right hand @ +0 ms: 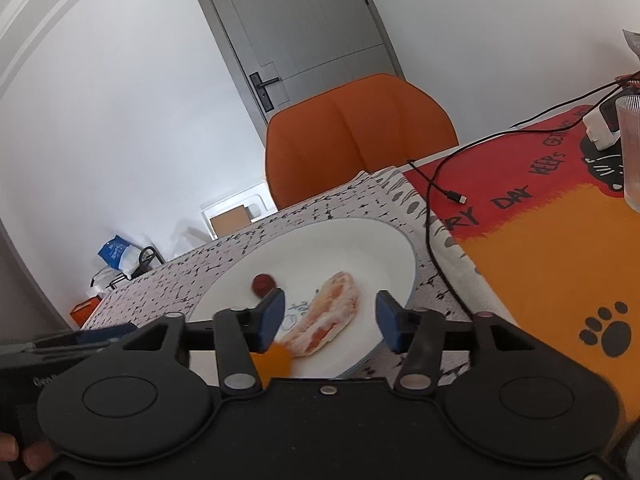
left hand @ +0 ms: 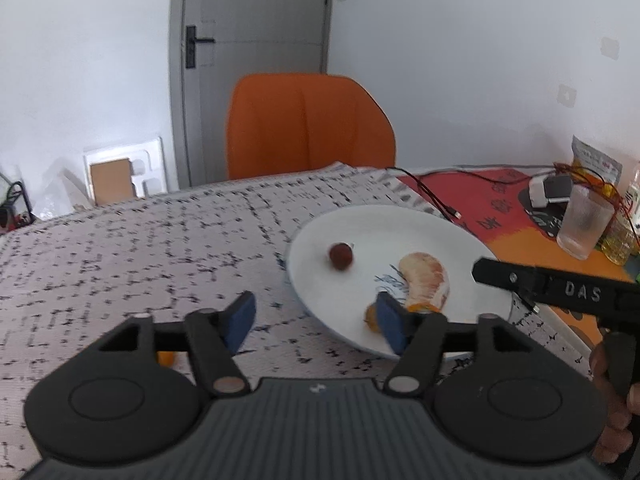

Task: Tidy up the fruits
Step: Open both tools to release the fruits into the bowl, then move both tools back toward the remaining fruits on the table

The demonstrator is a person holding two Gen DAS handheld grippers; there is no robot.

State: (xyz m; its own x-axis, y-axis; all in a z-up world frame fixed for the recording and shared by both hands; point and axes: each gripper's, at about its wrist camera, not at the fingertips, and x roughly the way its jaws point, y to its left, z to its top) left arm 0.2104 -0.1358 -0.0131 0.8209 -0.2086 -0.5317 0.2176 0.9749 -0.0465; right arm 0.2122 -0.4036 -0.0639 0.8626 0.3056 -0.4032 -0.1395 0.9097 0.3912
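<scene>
My left gripper [left hand: 316, 322] has its two blue pads apart, and nothing sits between them. Its right pad [left hand: 390, 328] hangs over the near edge of the white plate [left hand: 360, 224], and its left pad hangs over the speckled cloth [left hand: 140, 248] beside the plate. Just behind the right pad lies the peeled orange piece [left hand: 426, 280], pale and curved, near the front of the plate. A small bit of orange peel [left hand: 371, 318] peeks out next to that pad, but the pad hides most of it, so I cannot tell if they touch. The little dark red fruit [left hand: 341, 256] sits farther back on the plate, well apart from my pads. Another small orange bit [left hand: 166, 358] shows on the cloth under the left gripper's arm.

My right gripper [right hand: 330, 318] is open too. In the right wrist view the peeled orange piece [right hand: 324, 316] lies between its pads, closer to the left one, and neither pad presses on it. The dark red fruit [right hand: 263, 283] sits just behind the left pad [right hand: 272, 314]. A flat scrap of orange peel [right hand: 274, 362] lies at the plate's [right hand: 340, 236] near edge, under that pad
</scene>
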